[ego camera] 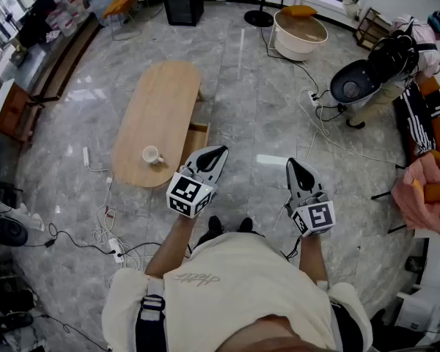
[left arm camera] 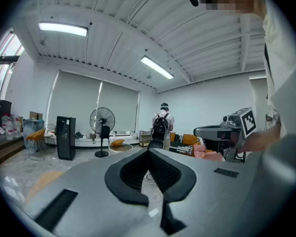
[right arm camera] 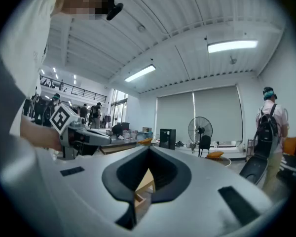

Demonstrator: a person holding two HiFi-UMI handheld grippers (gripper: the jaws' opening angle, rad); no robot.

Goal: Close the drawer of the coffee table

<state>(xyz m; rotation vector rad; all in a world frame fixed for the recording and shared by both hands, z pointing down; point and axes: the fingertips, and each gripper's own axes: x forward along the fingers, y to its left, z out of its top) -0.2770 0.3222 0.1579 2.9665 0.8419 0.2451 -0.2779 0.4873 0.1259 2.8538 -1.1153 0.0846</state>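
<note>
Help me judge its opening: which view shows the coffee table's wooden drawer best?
Head view: from above, the open wooden drawer juts from the oval wooden coffee table. Right gripper view shows a wooden sliver between its jaws; left gripper view, none.

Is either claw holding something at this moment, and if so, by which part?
Nothing is held. The left claw and the right claw are both shut and empty, away from the open drawer.

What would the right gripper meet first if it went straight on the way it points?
Probably the coffee table's open drawer: it shows in the hollow behind the right gripper's closed tips. Depth is unclear, and the gripper might pass above it.
</note>
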